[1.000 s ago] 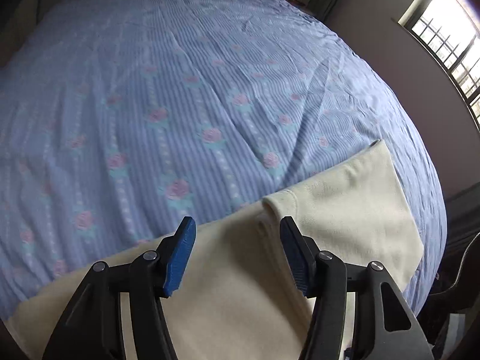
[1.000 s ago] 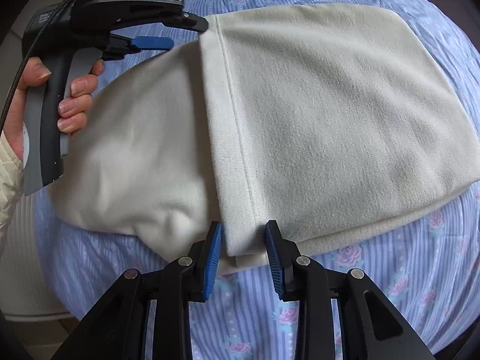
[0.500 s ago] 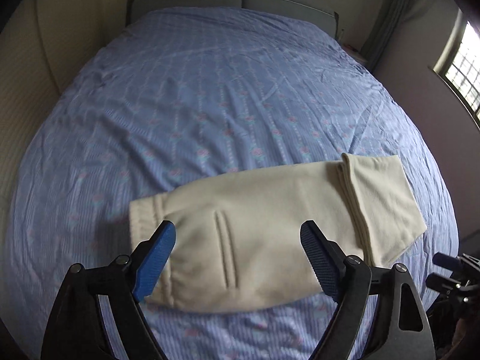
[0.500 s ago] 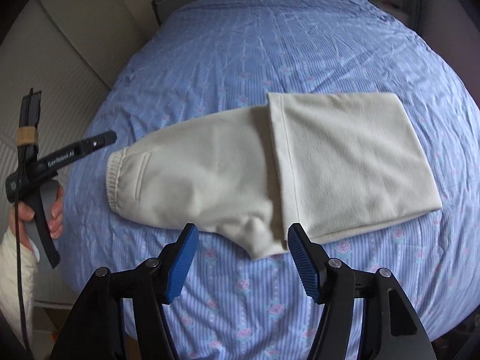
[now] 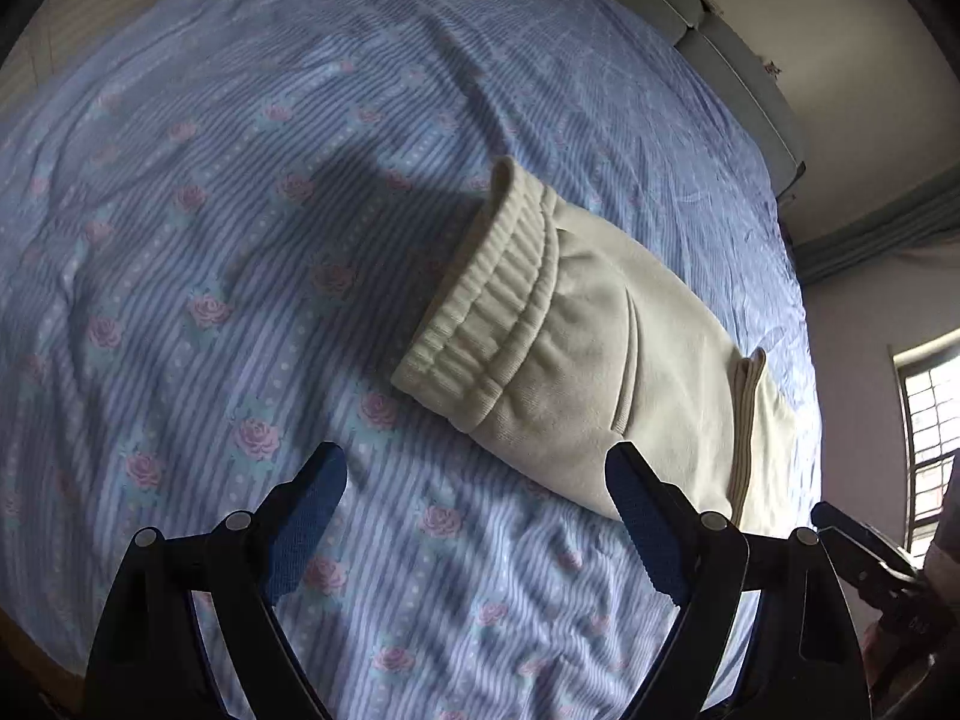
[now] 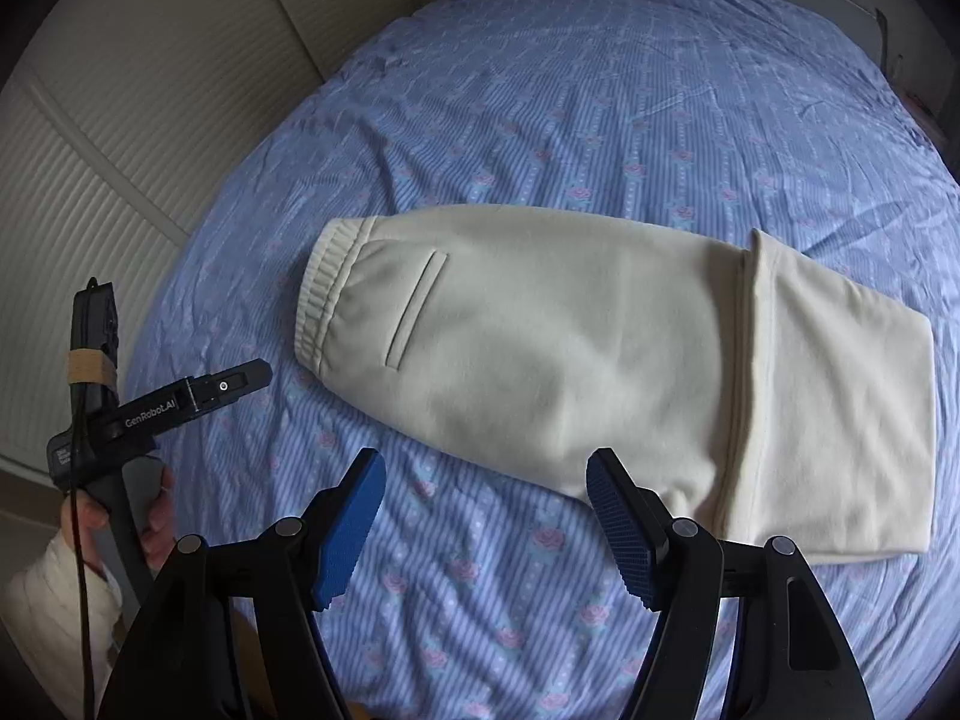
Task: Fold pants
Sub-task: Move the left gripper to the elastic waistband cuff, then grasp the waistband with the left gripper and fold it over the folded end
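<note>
Cream pants (image 6: 570, 354) lie folded on the blue flowered bed sheet (image 6: 600, 90), ribbed waistband (image 6: 318, 294) at the left, leg ends folded over at the right (image 6: 840, 408). In the left wrist view the waistband (image 5: 480, 300) is nearest and the folded part (image 5: 762, 444) lies beyond. My left gripper (image 5: 474, 516) is open and empty, hovering just short of the waistband end. It also shows in the right wrist view (image 6: 198, 390), left of the pants. My right gripper (image 6: 486, 522) is open and empty, above the sheet near the pants' front edge.
A grey headboard (image 5: 738, 54) runs along the bed's far end. A pale slatted wall (image 6: 108, 138) stands beside the bed's left side. A barred window (image 5: 930, 420) is at the right. Bare sheet (image 5: 210, 240) lies left of the pants.
Both grippers opened, let go of the folded leg end and pulled back. The left one swung round to the waistband end; the right one now hovers at the front edge.
</note>
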Demonstrator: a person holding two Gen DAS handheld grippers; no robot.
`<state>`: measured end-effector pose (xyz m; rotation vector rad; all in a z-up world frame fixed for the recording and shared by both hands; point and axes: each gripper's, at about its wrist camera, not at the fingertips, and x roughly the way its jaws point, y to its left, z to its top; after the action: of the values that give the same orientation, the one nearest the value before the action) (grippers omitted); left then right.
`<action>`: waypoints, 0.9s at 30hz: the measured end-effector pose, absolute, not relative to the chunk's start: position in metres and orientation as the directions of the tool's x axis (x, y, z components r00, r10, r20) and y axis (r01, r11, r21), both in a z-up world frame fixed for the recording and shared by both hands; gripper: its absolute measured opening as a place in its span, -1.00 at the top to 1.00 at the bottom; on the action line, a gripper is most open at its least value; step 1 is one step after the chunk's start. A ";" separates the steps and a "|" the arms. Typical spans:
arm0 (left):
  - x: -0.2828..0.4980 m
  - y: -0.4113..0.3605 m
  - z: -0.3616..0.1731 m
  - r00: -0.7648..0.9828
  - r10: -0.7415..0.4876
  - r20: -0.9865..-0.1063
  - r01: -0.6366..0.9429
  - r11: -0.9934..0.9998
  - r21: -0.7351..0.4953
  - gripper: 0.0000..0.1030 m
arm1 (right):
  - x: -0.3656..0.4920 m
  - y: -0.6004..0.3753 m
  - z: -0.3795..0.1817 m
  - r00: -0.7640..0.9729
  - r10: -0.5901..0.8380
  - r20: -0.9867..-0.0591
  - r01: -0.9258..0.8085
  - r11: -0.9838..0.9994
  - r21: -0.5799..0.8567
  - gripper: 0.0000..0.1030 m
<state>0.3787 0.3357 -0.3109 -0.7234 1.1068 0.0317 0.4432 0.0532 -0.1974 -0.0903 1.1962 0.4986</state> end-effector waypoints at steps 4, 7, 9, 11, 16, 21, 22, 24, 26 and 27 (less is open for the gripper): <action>0.394 0.345 -0.346 0.487 -0.410 -0.771 -0.406 0.675 -0.616 -0.71 | 0.460 0.079 -0.211 0.252 0.321 -0.913 -0.433 0.881 0.190 -0.37; 0.403 0.349 -0.374 0.515 -0.509 -0.690 -0.428 0.545 -0.722 -0.71 | 0.469 0.091 -0.216 0.245 0.325 -0.913 -0.439 0.877 0.195 -0.37; 0.410 0.350 -0.393 0.523 -0.576 -0.629 -0.424 0.465 -0.778 -0.71 | 0.472 0.097 -0.220 0.237 0.323 -0.916 -0.442 0.876 0.194 -0.37; 0.417 0.350 -0.401 0.536 -0.589 -0.605 -0.417 0.438 -0.796 -0.72 | 0.474 0.100 -0.223 0.234 0.312 -0.921 -0.443 0.877 0.184 -0.37; 0.438 0.352 -0.382 0.561 -0.613 -0.556 -0.331 0.450 -0.829 -0.11 | 0.481 0.099 -0.233 0.228 0.292 -0.929 -0.430 0.886 0.173 -0.37; 0.448 0.339 -0.329 0.612 -0.671 -0.419 -0.087 0.469 -0.879 -0.02 | 0.490 0.091 -0.236 0.224 0.302 -0.926 -0.377 0.904 0.204 -0.37; 0.454 0.333 -0.328 0.596 -0.663 -0.453 -0.093 0.504 -0.859 -0.08 | 0.491 0.089 -0.235 0.227 0.301 -0.926 -0.370 0.906 0.204 -0.37; 0.467 0.322 -0.341 0.541 -0.634 -0.552 -0.139 0.580 -0.802 -0.33 | 0.492 0.087 -0.234 0.235 0.295 -0.926 -0.362 0.911 0.198 -0.37; 0.476 0.321 -0.368 0.499 -0.605 -0.621 -0.256 0.582 -0.772 -0.33 | 0.492 0.083 -0.232 0.243 0.287 -0.927 -0.352 0.916 0.191 -0.37; 0.477 0.324 -0.381 0.503 -0.597 -0.625 -0.314 0.548 -0.775 -0.23 | 0.492 0.081 -0.231 0.247 0.283 -0.927 -0.345 0.919 0.189 -0.37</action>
<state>0.4769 0.3236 -0.3807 -1.0244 1.0767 -0.2132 0.4923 0.0809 -0.2311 -0.0578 1.2499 0.4284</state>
